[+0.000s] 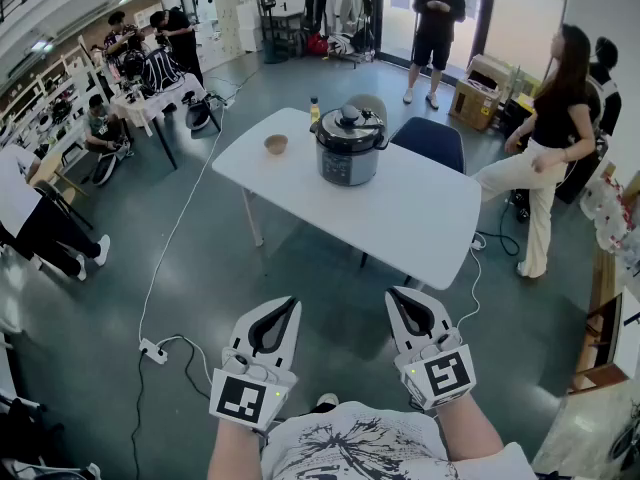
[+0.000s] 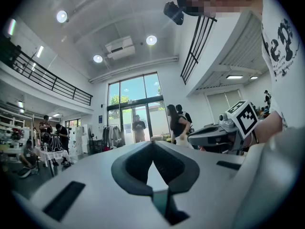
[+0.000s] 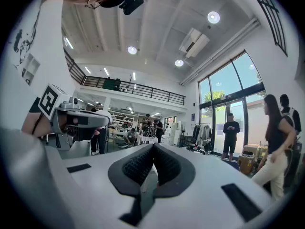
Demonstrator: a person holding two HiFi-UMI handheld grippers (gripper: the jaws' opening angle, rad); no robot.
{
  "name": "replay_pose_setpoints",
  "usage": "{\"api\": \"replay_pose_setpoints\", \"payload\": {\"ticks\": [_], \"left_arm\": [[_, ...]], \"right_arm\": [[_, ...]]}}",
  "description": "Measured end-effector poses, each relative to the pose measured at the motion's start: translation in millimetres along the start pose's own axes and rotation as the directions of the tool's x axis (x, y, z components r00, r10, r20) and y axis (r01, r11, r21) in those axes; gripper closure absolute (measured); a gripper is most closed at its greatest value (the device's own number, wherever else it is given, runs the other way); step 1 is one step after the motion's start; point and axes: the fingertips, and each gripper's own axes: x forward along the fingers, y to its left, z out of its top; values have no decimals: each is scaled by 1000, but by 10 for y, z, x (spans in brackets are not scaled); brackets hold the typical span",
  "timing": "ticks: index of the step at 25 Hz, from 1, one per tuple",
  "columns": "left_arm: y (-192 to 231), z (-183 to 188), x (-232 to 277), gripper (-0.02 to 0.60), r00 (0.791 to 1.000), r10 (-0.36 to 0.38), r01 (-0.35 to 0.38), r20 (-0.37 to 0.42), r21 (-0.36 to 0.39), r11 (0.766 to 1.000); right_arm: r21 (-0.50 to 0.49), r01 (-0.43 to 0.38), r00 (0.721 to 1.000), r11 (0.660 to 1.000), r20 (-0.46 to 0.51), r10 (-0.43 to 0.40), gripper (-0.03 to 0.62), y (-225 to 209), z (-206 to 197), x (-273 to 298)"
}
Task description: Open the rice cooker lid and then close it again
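**Clenched and empty, standing well back**

I hold both tools level in front of me, well apart from the bench (image 1: 420,218). The left tool (image 1: 290,305) is clenched, its jaws together with nothing between them. The right tool (image 1: 397,295) is clenched and empty too. The rice cooker (image 1: 350,150) stands on the far half of the bench with its lid (image 1: 350,120) down. A small bowl (image 1: 276,144) sits to its left, apart from it. A dark bottle (image 1: 314,114) stands just behind the cooker's left side. A blue chair (image 1: 430,142) stands at the bench's far edge.
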Motion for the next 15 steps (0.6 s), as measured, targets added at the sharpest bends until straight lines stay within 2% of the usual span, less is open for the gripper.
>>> {"api": "replay_pose_setpoints", "payload": {"ticks": [11, 15], "left_arm": [[400, -2, 171, 568, 999, -28, 28, 32, 2, 1000], [500, -44, 201, 568, 999, -42, 42, 32, -2, 999]], "right_arm": [[0, -19, 1000, 1000, -9, 19, 582, 136, -8, 427], [63, -4, 1000, 998, -16, 5, 580, 150, -65, 590]]}}
